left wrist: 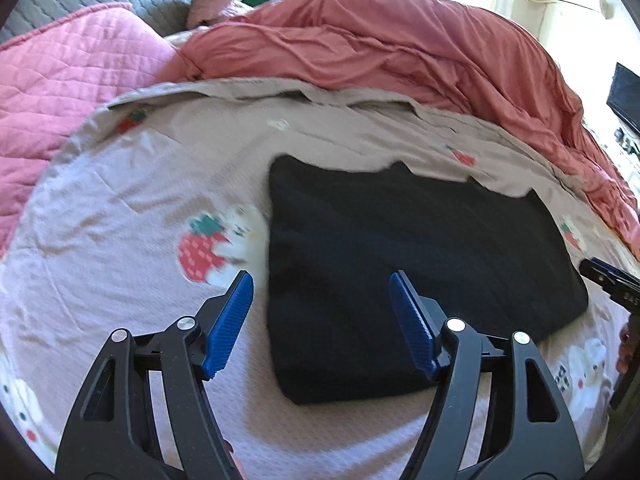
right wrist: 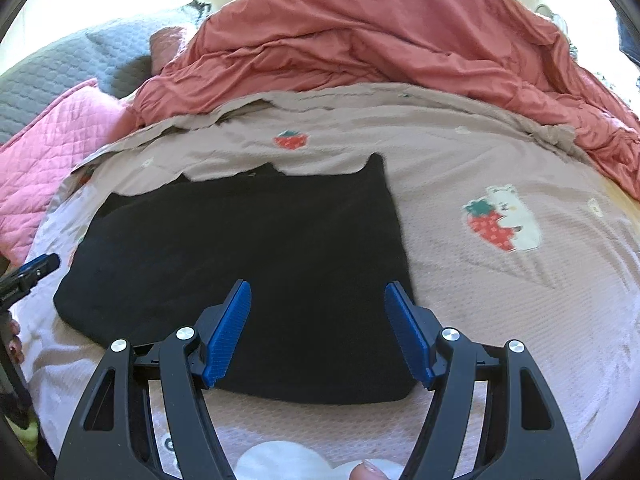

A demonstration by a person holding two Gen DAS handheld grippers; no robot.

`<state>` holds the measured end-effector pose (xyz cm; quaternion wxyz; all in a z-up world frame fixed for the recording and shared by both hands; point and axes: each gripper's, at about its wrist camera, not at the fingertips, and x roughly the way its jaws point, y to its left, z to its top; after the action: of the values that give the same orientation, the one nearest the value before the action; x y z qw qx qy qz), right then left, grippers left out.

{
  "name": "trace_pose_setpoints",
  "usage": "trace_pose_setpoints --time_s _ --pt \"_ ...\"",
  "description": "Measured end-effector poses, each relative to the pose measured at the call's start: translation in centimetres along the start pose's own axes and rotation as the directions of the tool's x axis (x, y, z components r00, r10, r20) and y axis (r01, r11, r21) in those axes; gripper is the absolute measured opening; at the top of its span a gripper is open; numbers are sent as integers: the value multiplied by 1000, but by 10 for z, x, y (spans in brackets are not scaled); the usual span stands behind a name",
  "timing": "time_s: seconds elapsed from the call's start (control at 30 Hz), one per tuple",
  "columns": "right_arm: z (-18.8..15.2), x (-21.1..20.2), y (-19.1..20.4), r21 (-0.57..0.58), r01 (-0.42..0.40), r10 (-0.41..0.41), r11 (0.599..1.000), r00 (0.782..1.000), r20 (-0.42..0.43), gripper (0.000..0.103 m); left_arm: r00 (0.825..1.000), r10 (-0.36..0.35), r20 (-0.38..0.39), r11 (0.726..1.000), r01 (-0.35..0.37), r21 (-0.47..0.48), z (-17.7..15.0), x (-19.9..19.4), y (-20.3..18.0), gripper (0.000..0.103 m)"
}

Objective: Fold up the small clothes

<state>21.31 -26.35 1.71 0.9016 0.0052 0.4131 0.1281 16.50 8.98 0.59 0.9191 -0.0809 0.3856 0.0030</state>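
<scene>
left hand-held gripper (left wrist: 321,285) | black arms, ribbed blue pads (silver screws) | right hand-held gripper (right wrist: 317,293) alike

Black garment (left wrist: 420,264) on beige strawberry-print sheet (left wrist: 132,216); coral duvet (left wrist: 380,40).

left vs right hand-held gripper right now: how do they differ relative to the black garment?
The left hand-held gripper straddles the black garment's left edge: one finger over the bedsheet, the other over cloth. The right hand-held gripper sits at the garment's right edge, with its left finger fully over cloth and its right finger right at the edge. Shared: both are open, holding nothing, at the near side.
</scene>
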Motion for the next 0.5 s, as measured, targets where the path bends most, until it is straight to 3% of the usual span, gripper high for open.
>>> trace_pose_setpoints --time_s 0.13,0.23,0.5 --pt "-6 13 11 -35 -14 12 999 998 -56 68 998 34 -58 998 -31 53 -12 14 -12 63" --pt "-13 28 10 -41 24 -29 999 991 -127 68 990 76 -116 995 -68 74 -21 27 -14 63" --pt "-16 31 7 -38 30 -34 999 992 -121 71 992 42 -117 999 -40 18 -27 25 -3 68"
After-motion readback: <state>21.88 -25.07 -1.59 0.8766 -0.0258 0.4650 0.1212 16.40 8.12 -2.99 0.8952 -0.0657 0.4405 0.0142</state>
